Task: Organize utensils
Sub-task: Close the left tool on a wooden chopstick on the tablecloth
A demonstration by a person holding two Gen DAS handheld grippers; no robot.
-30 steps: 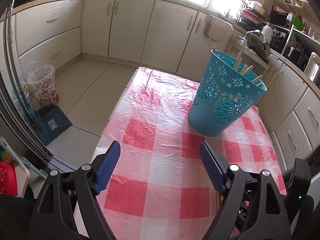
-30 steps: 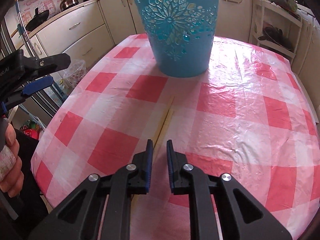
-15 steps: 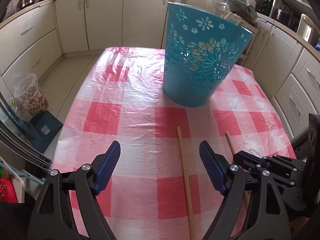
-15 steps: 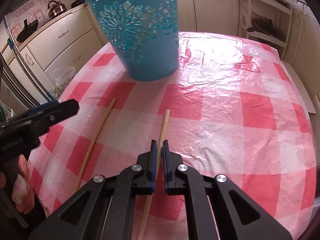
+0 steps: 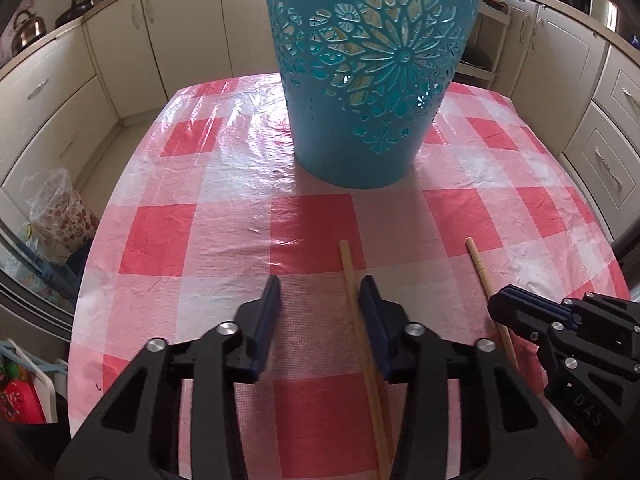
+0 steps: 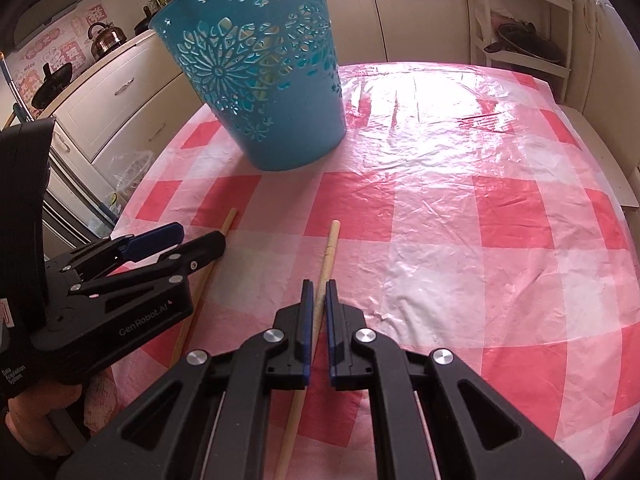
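Checked tablecloth (image 5: 224,236) fills the lower two thirds of both views. Blue perforated basket (image 5: 372,80) stands upright at upper centre of the left-wrist view and upper left of the right-wrist view; pale wooden sticks show through its cut-outs, so part of the sorting appears done.

Two loose wooden sticks remain flat on the cloth below the basket, well apart from it. The left stick (image 5: 352,276) runs down the lower centre of the left-wrist view; the right stick (image 6: 329,256) lies at lower centre of the right-wrist view.

Left gripper (image 5: 320,316): jaws closing, the left stick between them just beside the right-hand pad, the other pad clear of it; no grip yet. Right gripper (image 6: 317,308): jaws drawn nearly together on the right stick, which rests on the cloth.

Remaining, by judgement: lift both sticks and drop them into the basket.
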